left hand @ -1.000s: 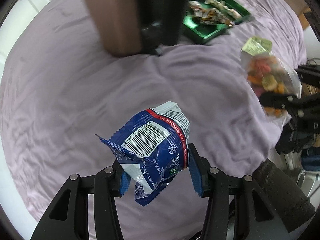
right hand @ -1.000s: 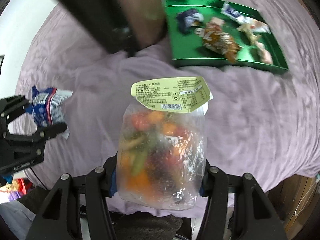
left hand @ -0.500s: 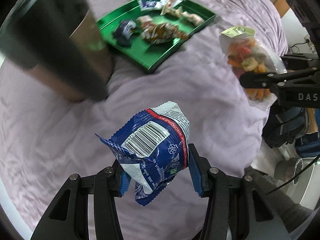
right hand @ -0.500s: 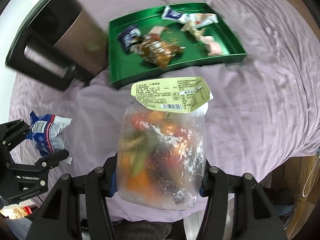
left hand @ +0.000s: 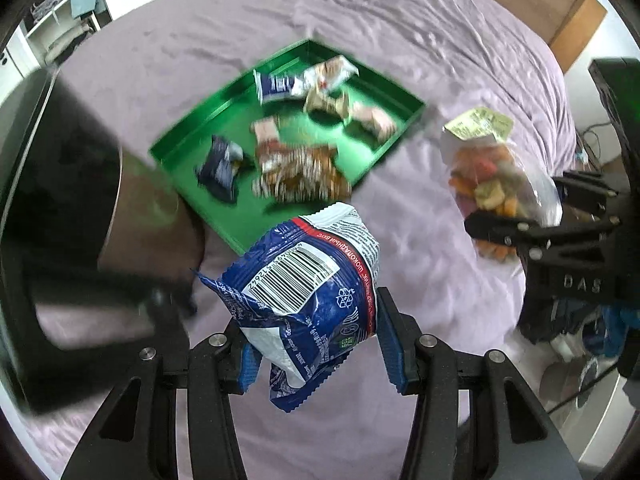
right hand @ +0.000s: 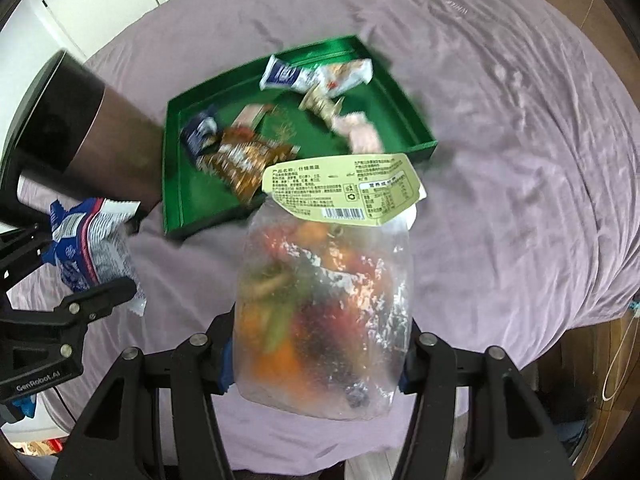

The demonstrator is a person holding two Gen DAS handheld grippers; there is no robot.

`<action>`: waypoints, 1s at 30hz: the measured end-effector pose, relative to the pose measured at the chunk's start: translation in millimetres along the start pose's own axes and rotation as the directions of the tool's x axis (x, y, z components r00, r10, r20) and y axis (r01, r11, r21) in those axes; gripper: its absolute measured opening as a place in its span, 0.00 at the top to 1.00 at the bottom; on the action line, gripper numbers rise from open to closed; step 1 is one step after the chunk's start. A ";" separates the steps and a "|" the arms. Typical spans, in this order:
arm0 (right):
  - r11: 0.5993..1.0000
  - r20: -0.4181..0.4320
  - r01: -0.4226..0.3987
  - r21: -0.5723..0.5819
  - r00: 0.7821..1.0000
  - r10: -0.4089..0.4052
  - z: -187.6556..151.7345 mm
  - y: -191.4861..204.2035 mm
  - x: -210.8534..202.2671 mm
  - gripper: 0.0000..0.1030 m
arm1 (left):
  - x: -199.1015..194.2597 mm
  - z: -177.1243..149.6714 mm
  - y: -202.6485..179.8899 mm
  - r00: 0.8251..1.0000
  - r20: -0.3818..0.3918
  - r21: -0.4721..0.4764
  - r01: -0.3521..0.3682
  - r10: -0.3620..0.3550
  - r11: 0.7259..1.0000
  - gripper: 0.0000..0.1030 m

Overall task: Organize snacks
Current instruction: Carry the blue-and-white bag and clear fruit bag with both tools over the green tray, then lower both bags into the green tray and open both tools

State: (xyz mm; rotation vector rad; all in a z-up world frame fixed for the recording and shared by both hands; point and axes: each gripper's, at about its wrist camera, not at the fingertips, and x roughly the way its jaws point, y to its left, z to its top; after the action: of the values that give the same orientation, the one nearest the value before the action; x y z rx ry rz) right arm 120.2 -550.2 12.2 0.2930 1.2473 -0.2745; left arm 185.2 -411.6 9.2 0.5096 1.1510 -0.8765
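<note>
My left gripper (left hand: 316, 344) is shut on a blue and white snack packet (left hand: 308, 292) and holds it above the purple cloth. It also shows in the right wrist view (right hand: 92, 248). My right gripper (right hand: 316, 360) is shut on a clear bag of dried fruit (right hand: 324, 304) with a yellow label; the bag also shows in the left wrist view (left hand: 496, 176). A green tray (left hand: 188, 148) ahead of both grippers holds several snack packets; it also shows in the right wrist view (right hand: 176, 200).
A tall brown and black container (left hand: 72, 200) stands left of the tray, close to my left gripper; it also shows in the right wrist view (right hand: 88, 136). The purple cloth (right hand: 500, 160) covers the table. The table edge drops off at the right (left hand: 552, 320).
Both grippers have drawn back and up with their packets still held. The green tray has come fully into view, and the dark container has shifted to the left.
</note>
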 end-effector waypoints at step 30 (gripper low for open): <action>0.986 0.011 0.022 -0.166 1.000 -0.021 137.8 -17.9 90.0 0.19 | 76.4 139.4 72.0 0.981 0.035 -0.280 -0.174 0.191 0.944 0.57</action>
State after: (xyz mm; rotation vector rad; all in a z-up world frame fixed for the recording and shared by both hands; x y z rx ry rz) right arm 262.1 -621.1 -34.9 0.1349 1.2567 -0.1892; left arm 333.6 -499.0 -18.8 0.3505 1.1281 -0.5560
